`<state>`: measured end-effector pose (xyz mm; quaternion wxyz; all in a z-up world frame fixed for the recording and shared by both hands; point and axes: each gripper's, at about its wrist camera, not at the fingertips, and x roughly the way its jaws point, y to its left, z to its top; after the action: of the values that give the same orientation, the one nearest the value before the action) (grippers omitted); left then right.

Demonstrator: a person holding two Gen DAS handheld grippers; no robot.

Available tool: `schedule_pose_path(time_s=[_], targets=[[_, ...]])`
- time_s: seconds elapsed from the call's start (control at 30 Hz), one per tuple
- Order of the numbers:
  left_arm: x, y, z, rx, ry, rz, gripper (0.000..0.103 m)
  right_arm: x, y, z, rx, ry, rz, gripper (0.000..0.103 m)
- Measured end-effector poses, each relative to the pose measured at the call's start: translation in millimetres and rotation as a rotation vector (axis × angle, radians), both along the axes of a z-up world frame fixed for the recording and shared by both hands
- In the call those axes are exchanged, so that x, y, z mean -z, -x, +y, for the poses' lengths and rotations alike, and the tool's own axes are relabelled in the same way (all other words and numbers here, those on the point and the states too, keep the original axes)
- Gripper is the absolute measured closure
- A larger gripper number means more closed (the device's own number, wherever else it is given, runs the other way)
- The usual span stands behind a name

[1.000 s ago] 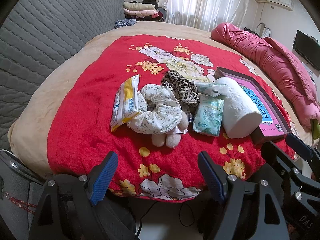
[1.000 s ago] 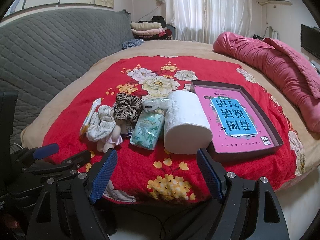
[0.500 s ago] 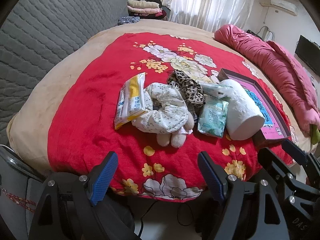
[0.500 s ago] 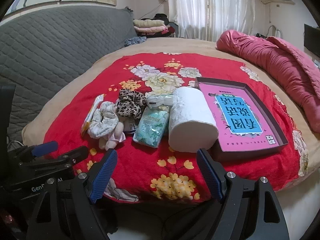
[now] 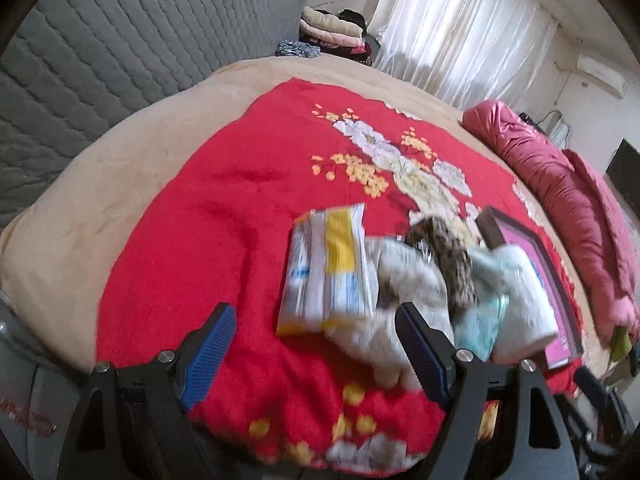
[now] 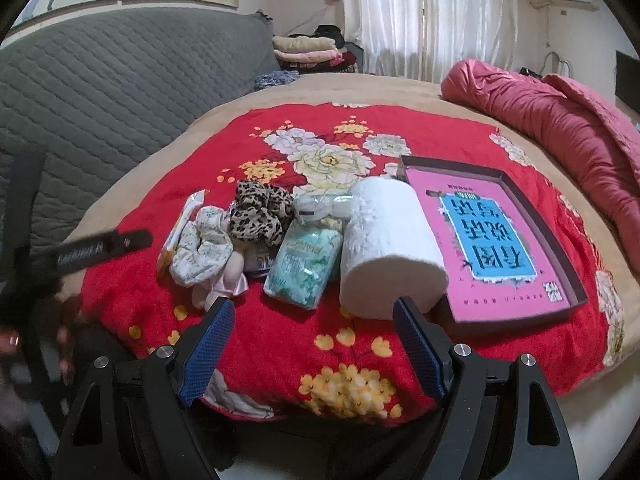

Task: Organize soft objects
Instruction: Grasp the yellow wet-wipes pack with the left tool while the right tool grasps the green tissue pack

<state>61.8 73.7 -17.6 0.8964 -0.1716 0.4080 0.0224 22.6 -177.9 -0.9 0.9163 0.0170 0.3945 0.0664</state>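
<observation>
Left wrist view is blurry, so the soft things on the red flowered blanket (image 5: pixel 192 248) look smeared and their edges are hard to see. The left gripper (image 5: pixel 316 344) has its jaws spread wide with nothing between them. One blue finger (image 5: pixel 420 350) covers part of the white flowered scrunchie (image 5: pixel 404 280). The yellow and white wipes pack (image 5: pixel 328 268) lies just beside that scrunchie, touching it.

The right wrist view is sharp. The right gripper (image 6: pixel 312 344) also has its jaws spread wide and holds nothing. The soft things lie in a tight row near the front edge of the blanket: the wipes pack (image 6: pixel 180 232), the flowered scrunchie (image 6: pixel 202 250), a leopard scrunchie (image 6: pixel 260 212) resting partly on it, a pale pink fuzzy thing (image 6: pixel 224 280) half hidden under them, a green tissue pack (image 6: pixel 306 264), a small clear packet (image 6: pixel 324 206) behind it, and a big white paper roll (image 6: pixel 388 252) lying on its side. The roll touches a shallow dark tray (image 6: pixel 540 216) with a pink book (image 6: pixel 480 236) inside. At the left edge the other gripper is a dark blur.
</observation>
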Motion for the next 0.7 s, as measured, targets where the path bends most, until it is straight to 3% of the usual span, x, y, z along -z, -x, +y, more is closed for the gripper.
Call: schedule_pose_path(time_s=[0.13,0.33,0.57,0.7], targets=[[9.4,-30.4,17.2,-0.016,0.108,0.029,0.022,-0.8,-10.2,0.1,-0.006,0.019,-0.012,0.021],[26.1,-65.4,28.8,-0.019,0.157,0.063,0.022,-1.7,-32.7,-4.9,-0.004,0.021,-0.010,0.021],[56.3,-91.1,37.7,0.021,0.284,0.137,0.022,-3.1,-66.0,-4.5,-0.008,0.053,-0.013,0.021],[68.5,-98.6,43.1,0.029,0.351,0.141,0.022,-0.4,-84.7,-2.2,-0.032,0.077,-0.003,0.021]])
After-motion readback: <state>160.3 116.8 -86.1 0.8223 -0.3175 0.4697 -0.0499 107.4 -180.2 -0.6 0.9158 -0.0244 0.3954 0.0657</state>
